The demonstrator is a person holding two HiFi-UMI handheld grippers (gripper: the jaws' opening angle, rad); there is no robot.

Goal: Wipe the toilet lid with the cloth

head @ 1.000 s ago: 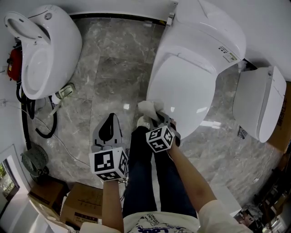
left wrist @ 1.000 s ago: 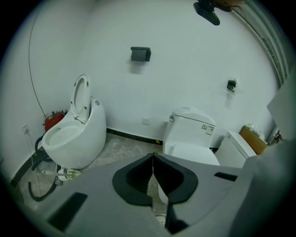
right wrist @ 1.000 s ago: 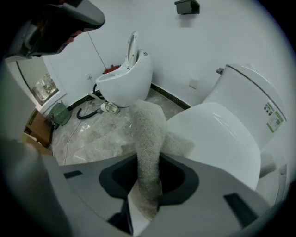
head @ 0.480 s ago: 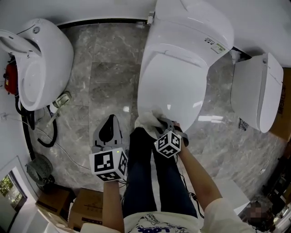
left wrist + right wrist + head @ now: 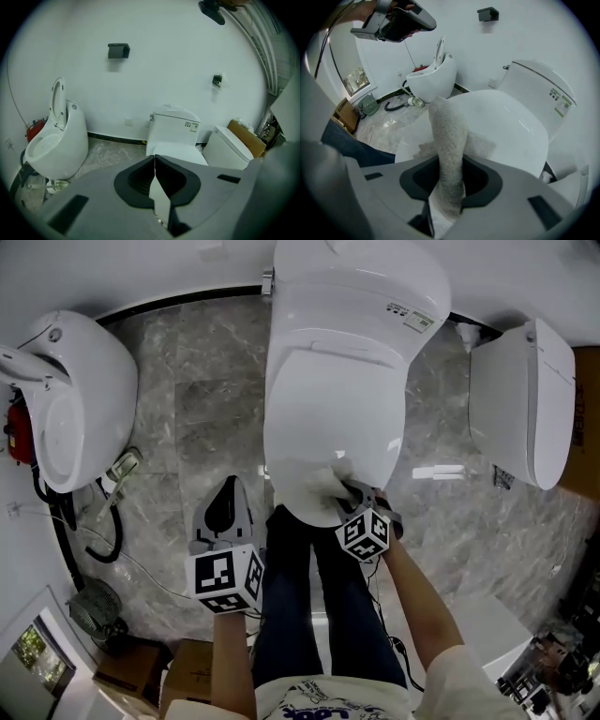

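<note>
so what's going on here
A person holds a gripper in each hand. The right gripper is shut on a white cloth, which lies on the front end of the closed toilet lid. The left gripper is shut and empty, held off to the side over the floor.

cloth (image 5: 322,486): white, bunched on the toilet lid (image 5: 333,413) front edge
right claw (image 5: 351,497): clamped on cloth
left claw (image 5: 225,506): over marble floor (image 5: 206,399)

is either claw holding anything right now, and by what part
The right claw is shut on the cloth, pinching a bunched-up fold of it; the rest lies on the toilet lid. The left claw is shut and empty.
</note>
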